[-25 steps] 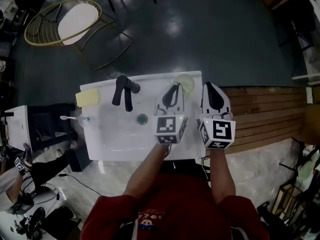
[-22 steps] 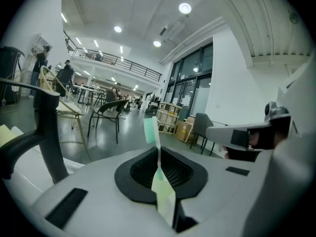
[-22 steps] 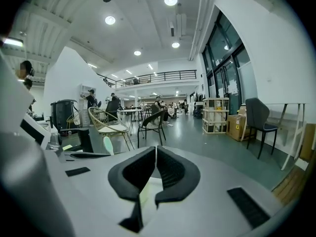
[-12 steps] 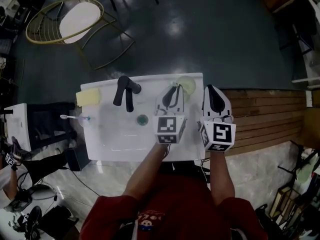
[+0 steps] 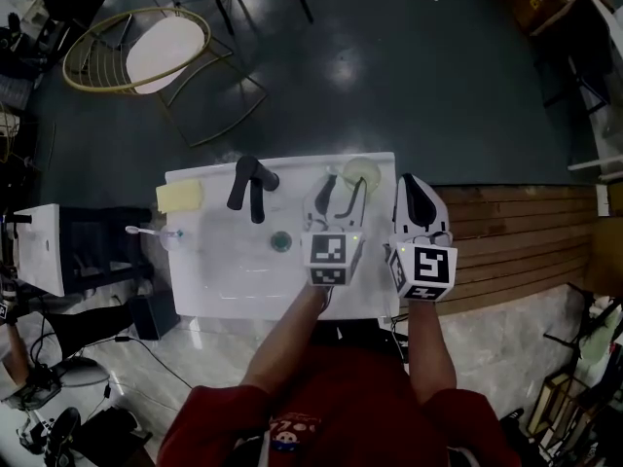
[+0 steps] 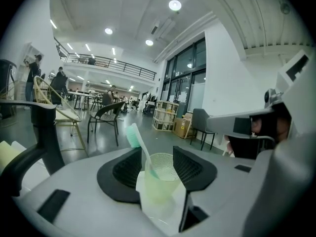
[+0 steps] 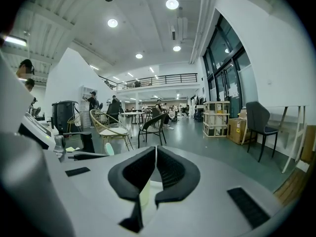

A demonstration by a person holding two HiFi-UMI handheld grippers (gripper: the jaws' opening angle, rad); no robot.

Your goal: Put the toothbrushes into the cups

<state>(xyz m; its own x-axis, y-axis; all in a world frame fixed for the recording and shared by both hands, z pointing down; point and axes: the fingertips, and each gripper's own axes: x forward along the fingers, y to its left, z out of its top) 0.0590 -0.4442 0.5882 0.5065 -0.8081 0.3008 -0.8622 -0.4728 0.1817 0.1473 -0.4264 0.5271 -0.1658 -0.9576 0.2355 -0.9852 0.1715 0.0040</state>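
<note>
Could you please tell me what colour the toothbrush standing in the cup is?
Toothbrush: mint-green head, whitish neck; clearest in the left gripper view.

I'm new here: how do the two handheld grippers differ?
The left gripper has its jaws opening, with the green cup and its toothbrush between them; the right gripper has its jaws shut on nothing. The left gripper is over the sink, the right gripper beside it. Both carry a marker cube.

No lettering or number can be read anywhere.
</note>
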